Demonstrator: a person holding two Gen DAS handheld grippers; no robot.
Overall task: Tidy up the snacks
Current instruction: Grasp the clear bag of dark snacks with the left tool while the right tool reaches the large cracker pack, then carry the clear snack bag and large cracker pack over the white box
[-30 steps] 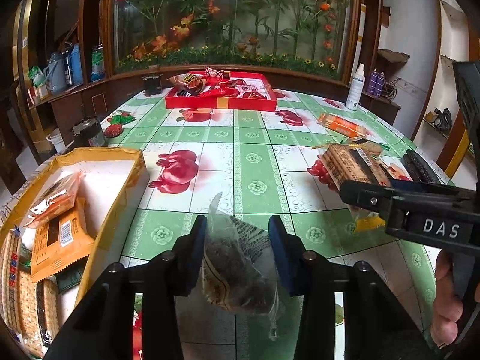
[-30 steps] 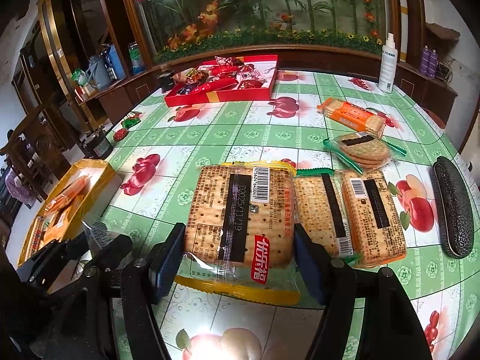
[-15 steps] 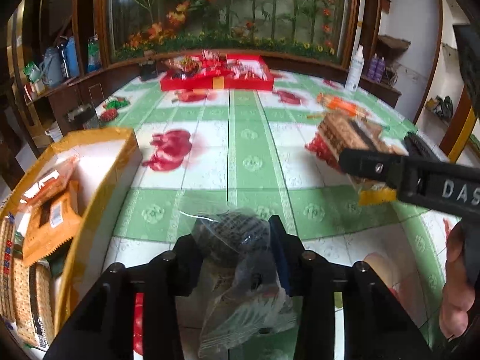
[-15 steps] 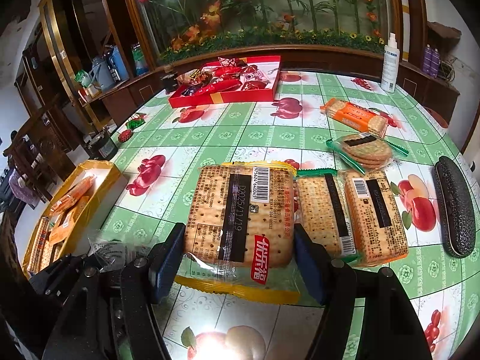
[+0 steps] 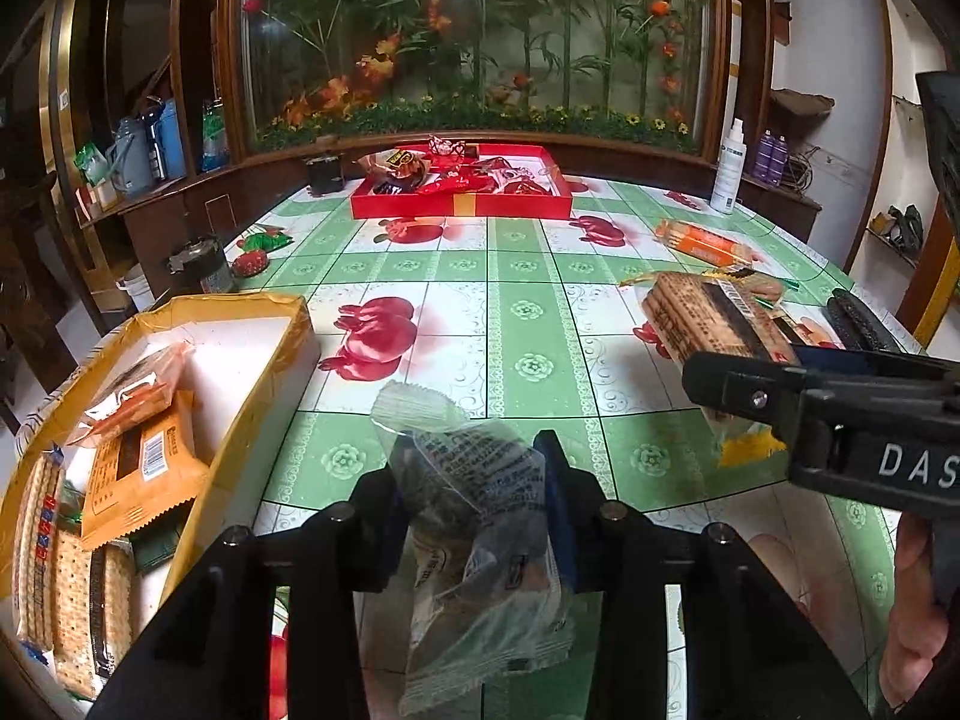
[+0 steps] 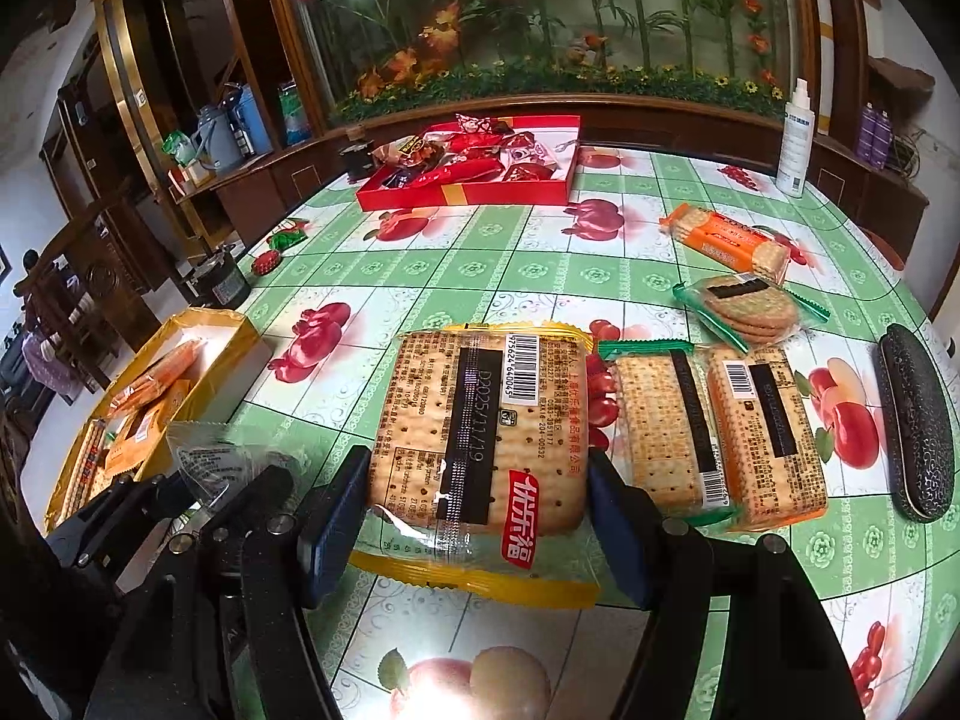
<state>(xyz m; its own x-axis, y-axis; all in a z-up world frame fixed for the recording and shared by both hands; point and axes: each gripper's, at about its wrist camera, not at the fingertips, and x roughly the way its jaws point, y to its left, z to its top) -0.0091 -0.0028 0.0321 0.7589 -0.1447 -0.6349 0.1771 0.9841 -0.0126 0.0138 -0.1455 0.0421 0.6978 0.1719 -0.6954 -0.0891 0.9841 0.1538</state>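
Clear plastic crinkles in my left gripper [image 5: 474,492], whose jaws are clamped on a small snack packet [image 5: 474,516] held above the tabletop [image 5: 528,324], just right of the yellow box [image 5: 264,372]. My right gripper [image 6: 477,516] has its jaws against both sides of a large cracker pack [image 6: 480,432], beside two narrower cracker packs [image 6: 714,432].

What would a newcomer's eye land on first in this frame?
Probably the big cracker pack squeezed in the right hand-held gripper near the table's front edge. Next, the clear snack packet pinched in the left hand-held gripper, beside the yellow box already holding crackers; a red tray sits at the far side.
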